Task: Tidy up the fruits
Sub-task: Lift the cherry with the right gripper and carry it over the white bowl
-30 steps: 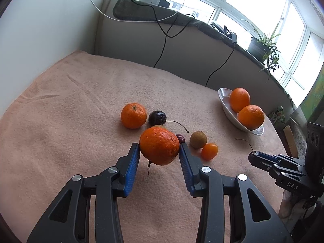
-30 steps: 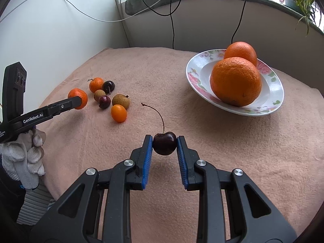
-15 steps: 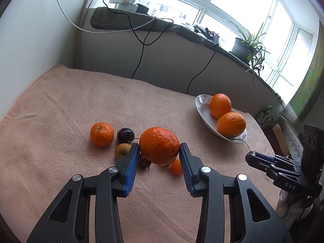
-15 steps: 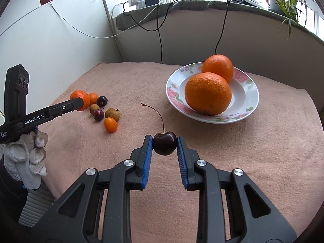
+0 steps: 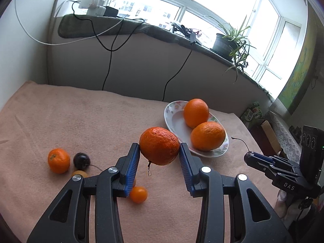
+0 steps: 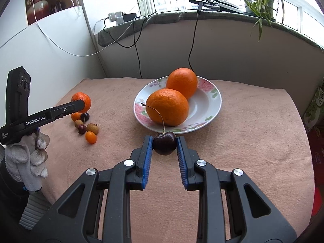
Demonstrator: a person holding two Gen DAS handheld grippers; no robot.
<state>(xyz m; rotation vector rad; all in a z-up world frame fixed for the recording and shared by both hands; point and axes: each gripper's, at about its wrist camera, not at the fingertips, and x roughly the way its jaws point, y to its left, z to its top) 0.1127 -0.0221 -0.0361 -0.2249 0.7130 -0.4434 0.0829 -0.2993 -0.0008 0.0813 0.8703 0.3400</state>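
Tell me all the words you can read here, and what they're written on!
"GenRobot.AI": side of the left gripper, seen from the right wrist.
"DAS": side of the right gripper, seen from the left wrist.
Small print under "GenRobot.AI": too small to read.
Green packet past the table: lettering blurred, unreadable.

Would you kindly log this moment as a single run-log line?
left gripper: shut on tangerine | right gripper: shut on cherry | plate: two oranges | loose fruit on cloth: remaining
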